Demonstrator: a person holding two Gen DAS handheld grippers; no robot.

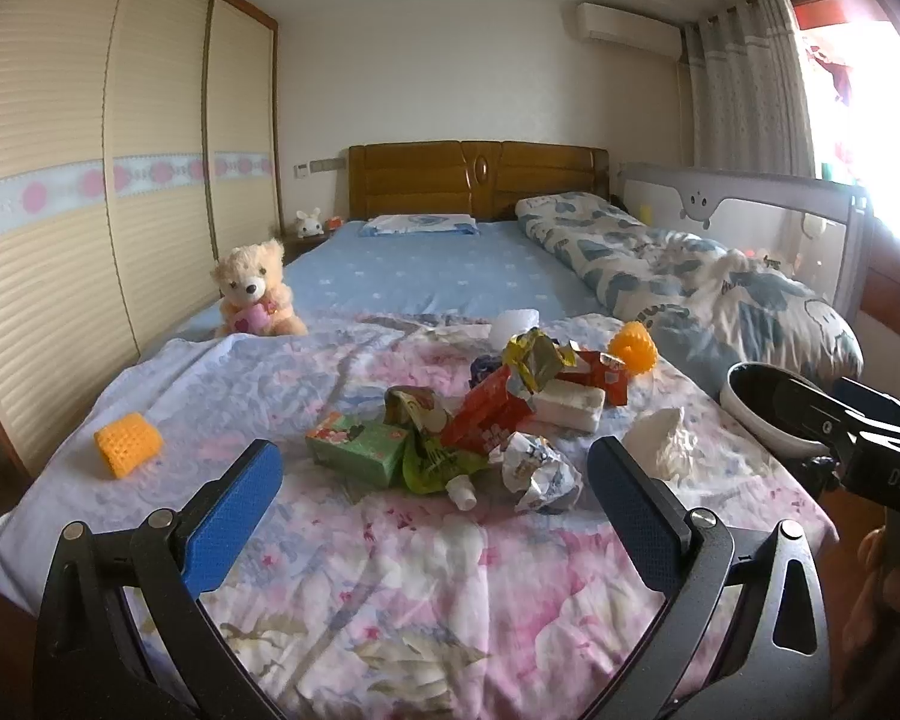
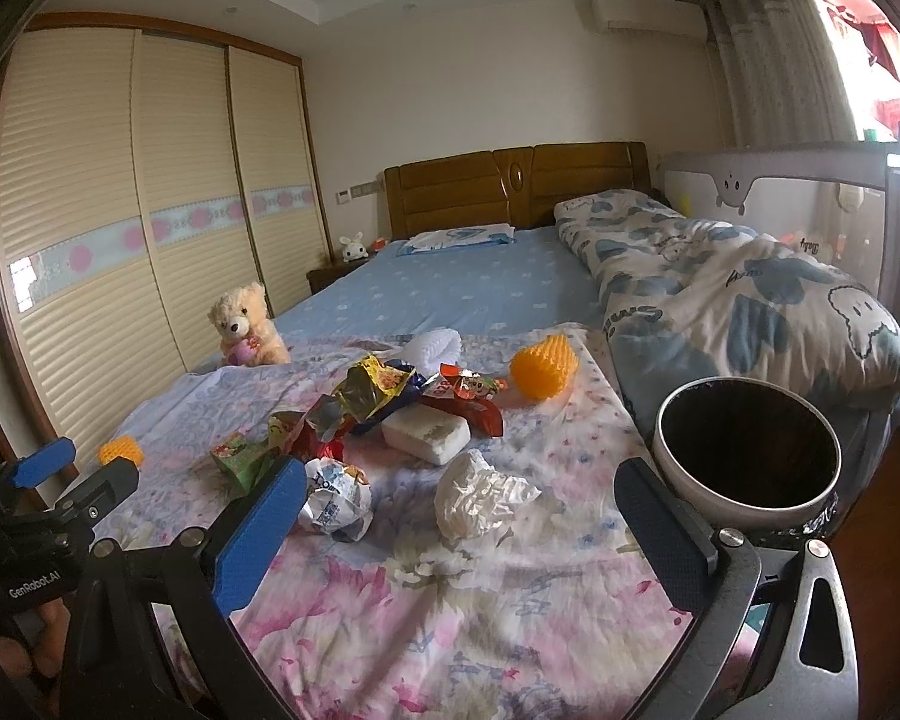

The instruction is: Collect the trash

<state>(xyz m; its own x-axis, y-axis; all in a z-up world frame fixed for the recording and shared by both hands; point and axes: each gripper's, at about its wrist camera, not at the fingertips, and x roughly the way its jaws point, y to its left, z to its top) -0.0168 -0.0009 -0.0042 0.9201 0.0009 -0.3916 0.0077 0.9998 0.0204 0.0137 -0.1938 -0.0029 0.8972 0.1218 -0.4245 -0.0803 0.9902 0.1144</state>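
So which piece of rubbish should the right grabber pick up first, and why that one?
Probably the crumpled white paper. The right gripper is open and empty, the paper lies loose on the floral sheet almost between its fingers, and the bin stands just to the right, so it's a short carry.

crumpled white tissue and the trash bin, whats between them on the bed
Nothing: in the right wrist view only bare floral sheet lies between the crumpled white tissue and the trash bin.
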